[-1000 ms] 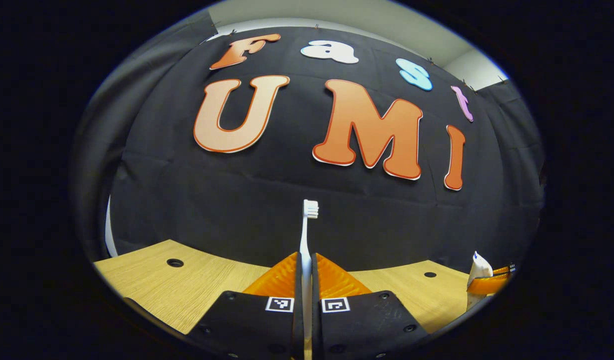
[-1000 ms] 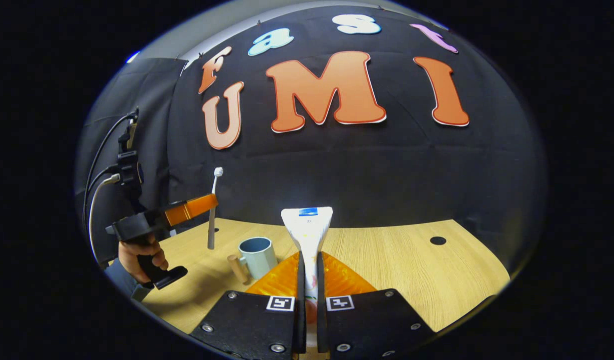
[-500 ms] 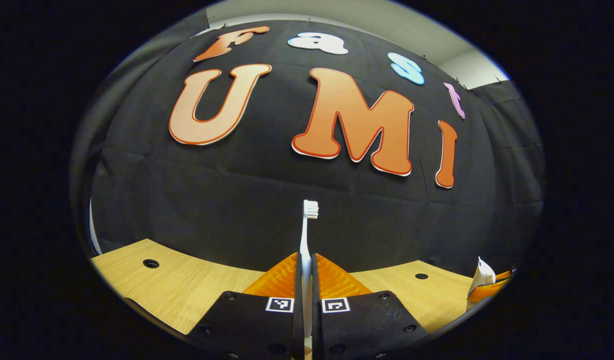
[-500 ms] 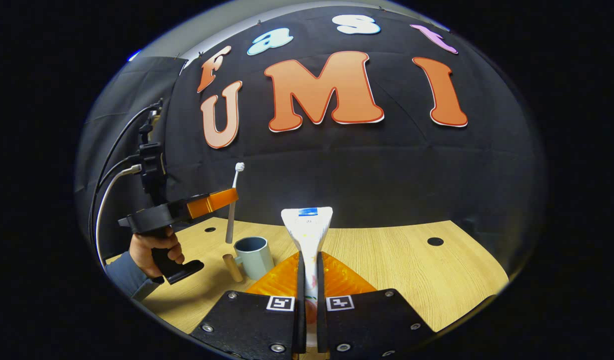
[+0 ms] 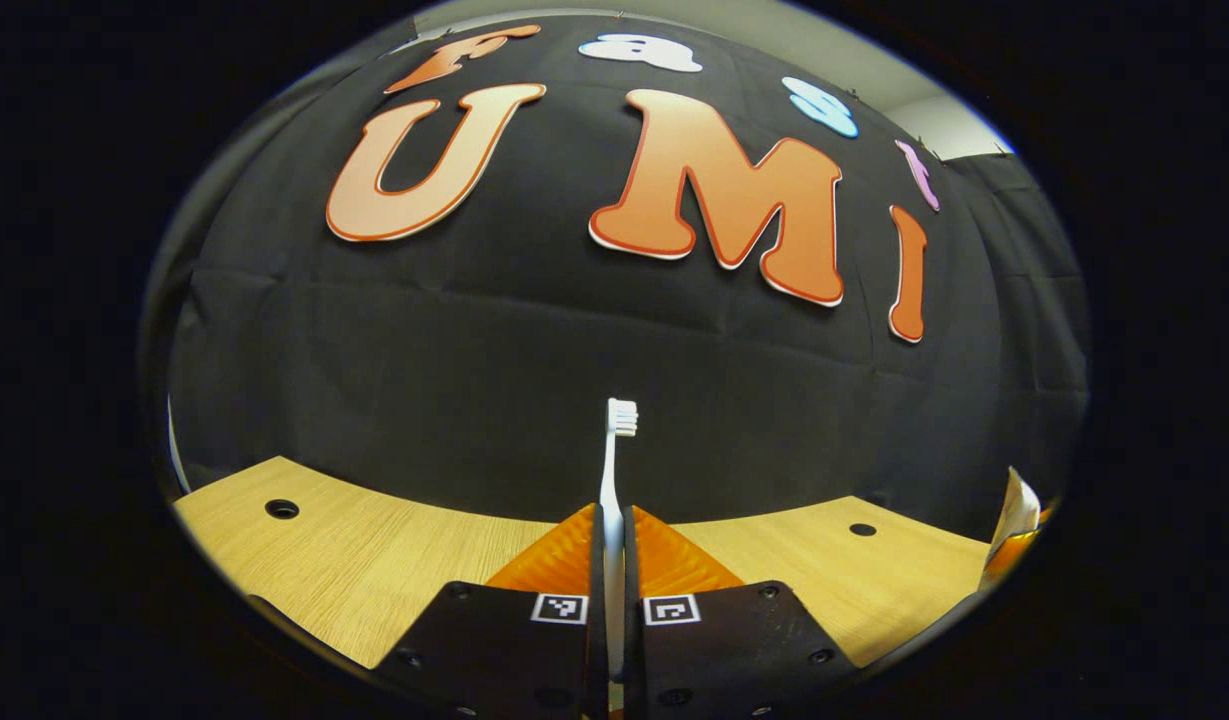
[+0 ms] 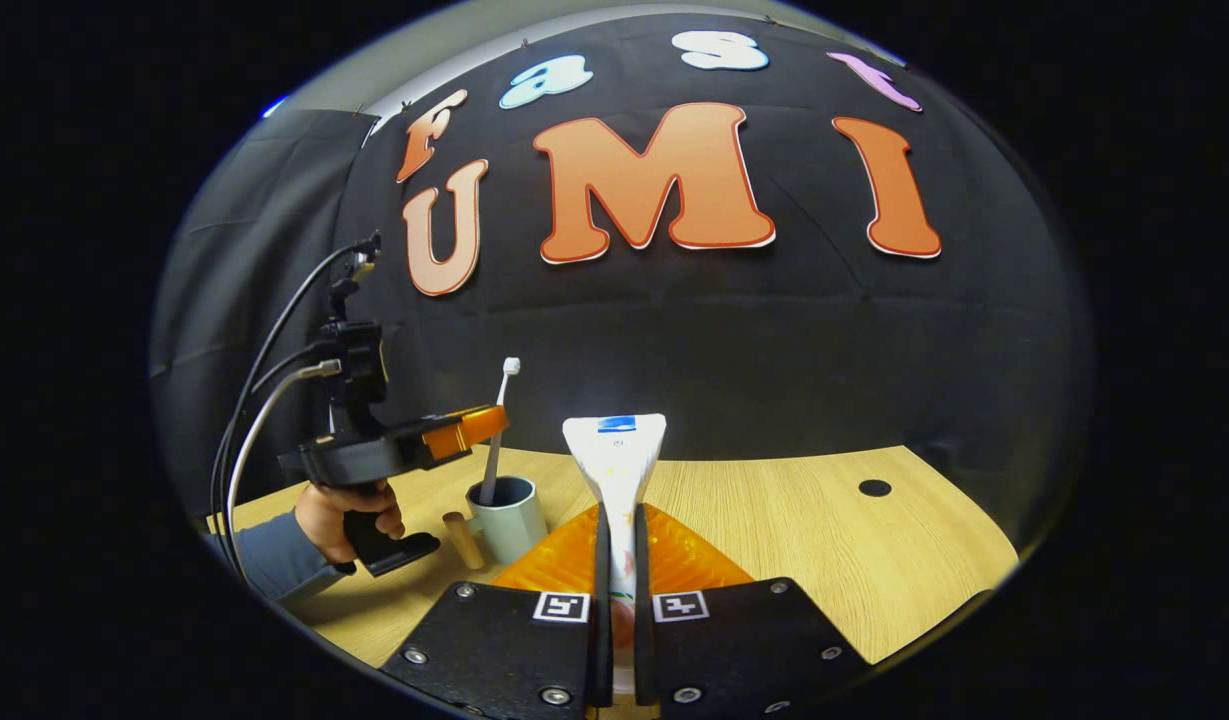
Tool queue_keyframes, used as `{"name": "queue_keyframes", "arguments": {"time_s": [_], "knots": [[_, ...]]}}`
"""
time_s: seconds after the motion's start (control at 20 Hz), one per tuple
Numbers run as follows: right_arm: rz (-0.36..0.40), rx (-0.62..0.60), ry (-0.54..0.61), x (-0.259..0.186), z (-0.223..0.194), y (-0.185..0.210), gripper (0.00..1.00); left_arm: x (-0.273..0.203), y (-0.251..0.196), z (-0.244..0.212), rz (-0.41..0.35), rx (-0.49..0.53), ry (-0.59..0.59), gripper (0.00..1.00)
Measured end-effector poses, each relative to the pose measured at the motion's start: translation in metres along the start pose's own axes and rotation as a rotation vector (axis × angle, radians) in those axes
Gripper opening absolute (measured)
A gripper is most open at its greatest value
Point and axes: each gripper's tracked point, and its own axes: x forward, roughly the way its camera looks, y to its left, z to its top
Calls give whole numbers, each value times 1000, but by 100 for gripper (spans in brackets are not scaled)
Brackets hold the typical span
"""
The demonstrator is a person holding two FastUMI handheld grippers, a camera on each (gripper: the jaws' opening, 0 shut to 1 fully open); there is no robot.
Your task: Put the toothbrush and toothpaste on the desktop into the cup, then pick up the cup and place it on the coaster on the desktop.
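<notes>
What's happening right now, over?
Left gripper shut on toothbrush, tip in cup. Right gripper shut on toothpaste. Nothing blocking.

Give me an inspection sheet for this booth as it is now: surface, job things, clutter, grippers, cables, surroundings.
Surface: wooden desktop with round holes.
Job's things: toothbrush upright, lower end inside the cup; toothpaste held upright, clear of the cup.
Clutter: nothing seen.
Grippers: left gripper shut on the toothbrush, above the cup; right gripper shut on the toothpaste.
Cables: two cables looping off the left gripper.
Surroundings: black cloth wall.
</notes>
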Motion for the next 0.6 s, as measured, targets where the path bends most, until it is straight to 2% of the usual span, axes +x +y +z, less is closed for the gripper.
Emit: {"name": "queue_keyframes", "arguments": {"time_s": [0.25, 0.6], "knots": [[25, 20, -32, 8, 21, 10, 8, 7, 3, -14, 15, -17, 27, 6], [42, 36, -28, 21, 23, 16, 9, -3, 4, -31, 22, -3, 89, 8]]}}
